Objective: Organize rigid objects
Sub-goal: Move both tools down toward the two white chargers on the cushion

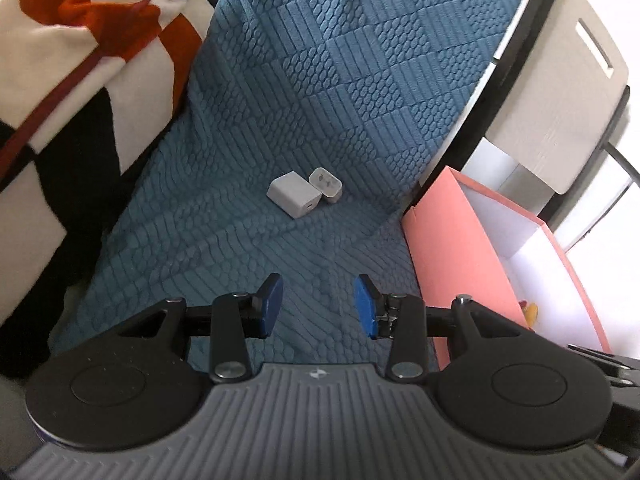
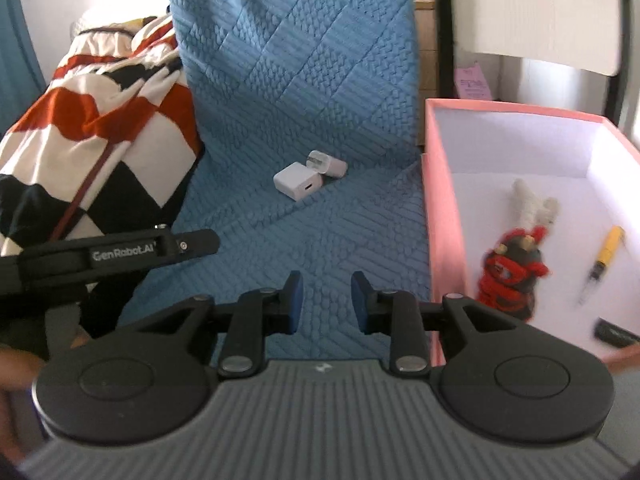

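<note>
White plastic marks the two things left out on the blue quilted bedspread (image 1: 312, 92): a larger charger block (image 1: 293, 195) and a smaller plug adapter (image 1: 326, 185), touching each other, the adapter at about 1 o'clock from the block.

From the left gripper (image 1: 318, 306) the pair lies almost dead ahead at 12 o'clock, a shade toward 11. Its jaws are spread and hold nothing. From the right gripper (image 2: 327, 303) the block (image 2: 298, 186) and the adapter (image 2: 326, 163) also sit near 12 o'clock, again slightly toward 11. Those jaws stand parted too, somewhat narrower, with nothing between them. Neither gripper touches the chargers; both hang well short of them.

The block's long axis seems to run from roughly 10 to 4 o'clock in both views, so I judge either set of jaws would need some twist to close across its short sides.

The pink box (image 2: 440, 216) stands at 3 o'clock of the right gripper, holding a red and black figurine (image 2: 510, 276), a yellow pen (image 2: 604, 260) and a dark object (image 2: 616, 334). That gripper is likely the nearer one for the drop.

A red, white and black blanket (image 2: 100, 120) lies at 10 o'clock.
</note>
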